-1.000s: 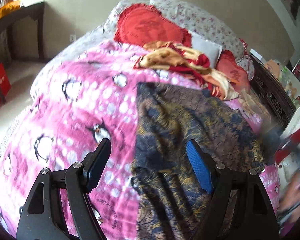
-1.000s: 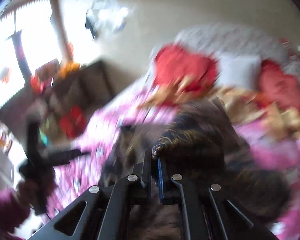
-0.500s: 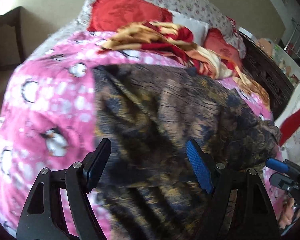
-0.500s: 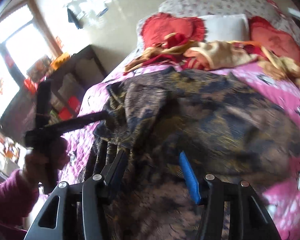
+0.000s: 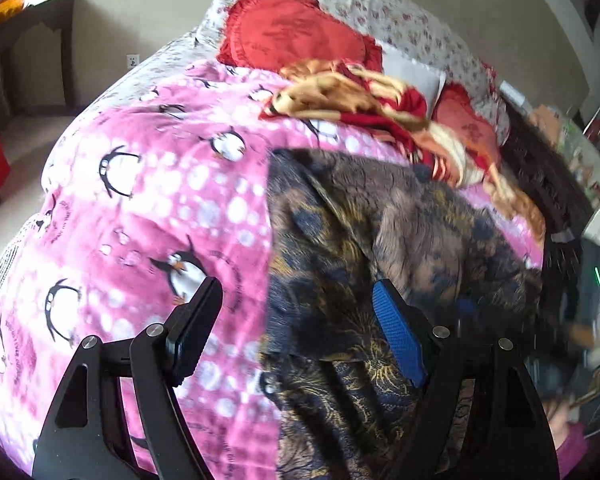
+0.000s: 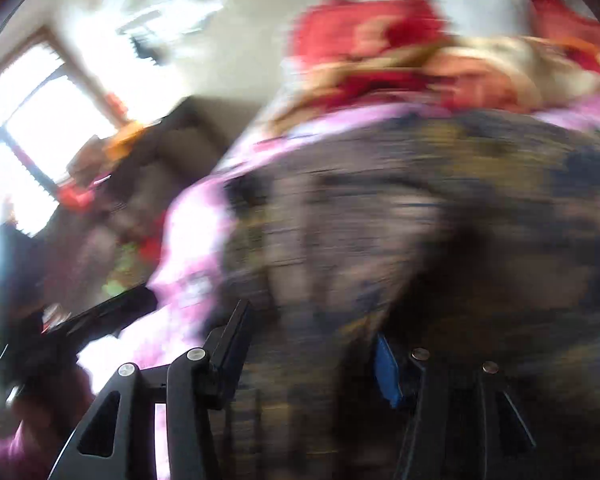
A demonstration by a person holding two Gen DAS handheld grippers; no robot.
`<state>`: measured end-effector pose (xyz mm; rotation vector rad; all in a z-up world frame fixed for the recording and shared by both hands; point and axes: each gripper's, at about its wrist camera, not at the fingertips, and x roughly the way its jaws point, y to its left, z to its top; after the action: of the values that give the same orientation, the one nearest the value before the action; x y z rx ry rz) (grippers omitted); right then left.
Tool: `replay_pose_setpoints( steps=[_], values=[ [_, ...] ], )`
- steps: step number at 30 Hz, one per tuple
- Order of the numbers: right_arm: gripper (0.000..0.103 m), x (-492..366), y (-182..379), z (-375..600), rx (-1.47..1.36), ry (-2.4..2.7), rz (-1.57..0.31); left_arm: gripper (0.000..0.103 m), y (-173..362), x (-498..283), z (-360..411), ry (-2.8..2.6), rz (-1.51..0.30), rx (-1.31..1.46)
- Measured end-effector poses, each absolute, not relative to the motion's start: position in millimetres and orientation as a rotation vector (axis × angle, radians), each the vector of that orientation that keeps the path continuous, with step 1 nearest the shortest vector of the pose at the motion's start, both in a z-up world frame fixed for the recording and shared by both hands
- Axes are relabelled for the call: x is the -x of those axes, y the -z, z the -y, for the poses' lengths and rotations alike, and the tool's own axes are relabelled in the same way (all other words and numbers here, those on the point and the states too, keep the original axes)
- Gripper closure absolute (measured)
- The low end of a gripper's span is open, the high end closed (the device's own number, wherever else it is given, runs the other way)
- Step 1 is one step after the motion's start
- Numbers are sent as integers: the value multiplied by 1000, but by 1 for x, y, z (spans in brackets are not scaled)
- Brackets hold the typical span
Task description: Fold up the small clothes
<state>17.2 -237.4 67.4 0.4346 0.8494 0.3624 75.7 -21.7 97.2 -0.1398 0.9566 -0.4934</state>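
A dark blue and gold patterned garment (image 5: 380, 232) lies folded over itself on the bed, its left edge straight against the pink blanket. My left gripper (image 5: 296, 286) hovers open above that edge, with nothing between its fingers. In the right wrist view, heavily blurred by motion, the garment (image 6: 420, 220) fills the middle. My right gripper (image 6: 310, 324) is open low over it, and the pads press on nothing. The left gripper's dark frame (image 6: 100, 316) shows at the left edge there, with a hand in a pink sleeve under it.
A pink penguin blanket (image 5: 140, 200) covers the bed. A red cushion (image 5: 292, 36) and a crumpled red and gold cloth (image 5: 360, 96) lie near the pillows. A dark table (image 5: 40, 12) stands at the left, dark wooden furniture (image 5: 548, 176) at the right.
My right gripper was shut on a fold of the garment, then let go and opened, and the fold now lies on the bed. The right view has gone blurred. The left gripper stayed open.
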Motion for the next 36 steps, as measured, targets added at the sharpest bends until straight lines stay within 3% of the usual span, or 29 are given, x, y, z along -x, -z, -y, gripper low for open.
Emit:
replay_pose_setpoints(
  steps=[6,10,19,20,22,23,25,32,36],
  values=[
    [49,28,-85,187,-217,-501,-860,25,-87,-85,14,549,-996,192],
    [38,41,-92,197,-185,-478,-847,25,-79,-81,22,587,-1033,206],
    [38,86,-97,250,-323,-385,-821,25,-62,-66,44,557,-1062,58],
    [38,90,-95,257,-339,-367,-822,27,-58,-64,46,559,-1076,45],
    [38,111,-90,284,-388,-303,-815,59,-53,-57,52,563,-1089,-2],
    [38,117,-91,293,-398,-277,-811,67,-51,-53,57,562,-1086,-56],
    [38,136,-94,320,-405,-180,-784,93,-53,-47,64,560,-1062,-140],
    [36,172,-110,428,-541,155,-674,98,-109,-57,56,591,-941,-50],
    [28,154,-110,437,-486,163,-692,98,-137,-59,53,588,-870,-42]
  ],
)
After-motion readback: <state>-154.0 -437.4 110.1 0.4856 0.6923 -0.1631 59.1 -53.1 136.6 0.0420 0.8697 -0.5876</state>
